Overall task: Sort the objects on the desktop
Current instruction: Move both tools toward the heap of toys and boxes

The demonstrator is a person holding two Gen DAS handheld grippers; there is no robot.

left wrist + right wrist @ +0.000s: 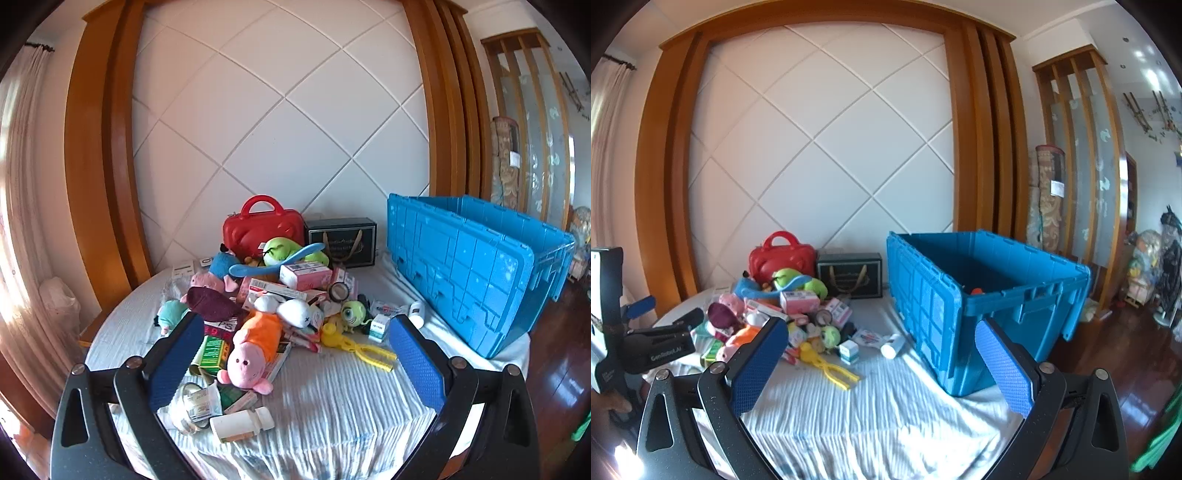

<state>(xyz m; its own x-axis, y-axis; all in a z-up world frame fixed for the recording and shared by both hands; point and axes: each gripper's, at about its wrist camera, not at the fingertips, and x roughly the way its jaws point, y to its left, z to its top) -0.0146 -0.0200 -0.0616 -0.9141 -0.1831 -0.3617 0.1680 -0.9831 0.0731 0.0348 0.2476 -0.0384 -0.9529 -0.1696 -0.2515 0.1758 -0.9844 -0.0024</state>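
A heap of toys and boxes lies on a white cloth-covered table [332, 406]. In front lie a pink-and-orange pig plush [253, 349], a white pill bottle [242, 424], yellow plastic tongs [364, 349] and a green one-eyed plush [352, 314]. My left gripper [297, 363] hovers open above the near cloth, its blue pads [173, 362] wide apart, with the pig plush seen between them but untouched. My right gripper [882, 363] is also open over bare cloth, holding nothing. A big blue crate [964, 295] stands to the right.
At the back by the wall stand a red case [260, 225] and a black gift box [341, 240]. The left gripper's body [646, 343] shows at the left edge of the right wrist view. Wooden floor [1145, 350] lies beyond the table's right edge.
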